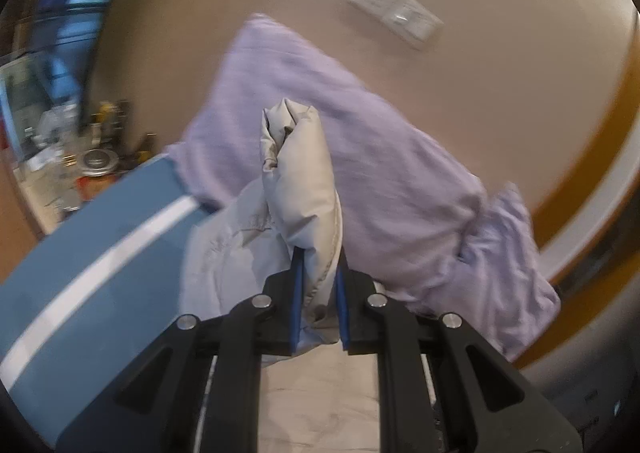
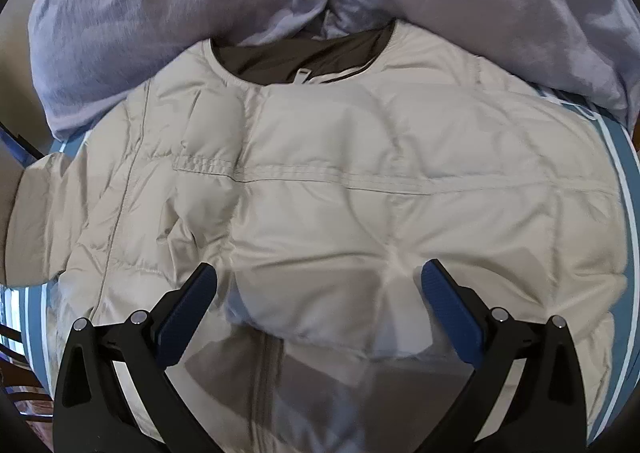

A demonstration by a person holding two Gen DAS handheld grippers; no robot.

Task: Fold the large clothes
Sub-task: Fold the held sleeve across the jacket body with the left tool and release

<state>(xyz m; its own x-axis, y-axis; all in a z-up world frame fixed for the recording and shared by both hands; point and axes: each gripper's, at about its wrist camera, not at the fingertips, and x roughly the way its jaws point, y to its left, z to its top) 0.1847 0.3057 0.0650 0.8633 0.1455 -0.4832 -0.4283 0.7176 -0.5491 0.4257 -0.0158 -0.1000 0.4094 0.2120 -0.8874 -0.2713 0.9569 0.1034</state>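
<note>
A cream quilted puffer jacket (image 2: 320, 181) lies spread on a blue bed cover (image 2: 624, 181), its dark-lined collar (image 2: 304, 57) toward the lilac pillows. My right gripper (image 2: 320, 277) hovers open just above the jacket's lower body, with nothing pinched between its blue pads (image 2: 188, 309). In the left wrist view, my left gripper (image 1: 318, 253) is shut on a bunched fold of the jacket (image 1: 300, 181), which stands up between the blue pads, lifted off the bed.
Lilac pillows (image 2: 160, 13) lie along the head of the bed, and one pillow (image 1: 320, 101) shows behind the held fold. The blue cover with a white stripe (image 1: 100, 265) runs to the left. A wall panel (image 1: 394, 11) and a cluttered shelf (image 1: 80, 157) sit beyond.
</note>
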